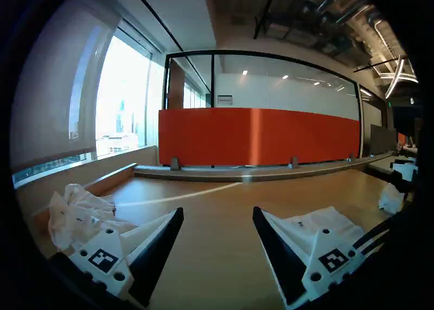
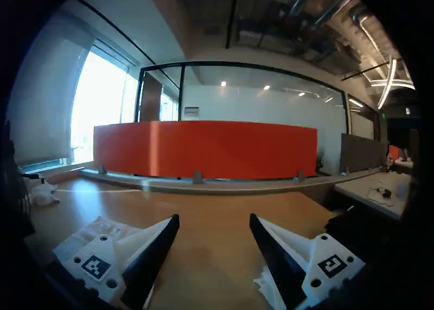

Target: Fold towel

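Observation:
In the left gripper view my left gripper [image 1: 217, 209] stands open over the wooden table [image 1: 217, 245], nothing between its fingers. A flat white piece that looks like a folded towel [image 1: 325, 219] lies just behind its right finger. In the right gripper view my right gripper [image 2: 214, 215] is also open and holds nothing. A similar flat white piece [image 2: 100, 228] lies behind its left finger, and a bit of white cloth [image 2: 265, 283] peeks out under its right finger.
A crumpled white bag or cloth [image 1: 76, 212] sits at the table's left, another white lump [image 1: 390, 197] at the right. An orange partition [image 1: 255, 136] closes the table's far edge. Windows run along the left. A second desk [image 2: 374, 193] stands to the right.

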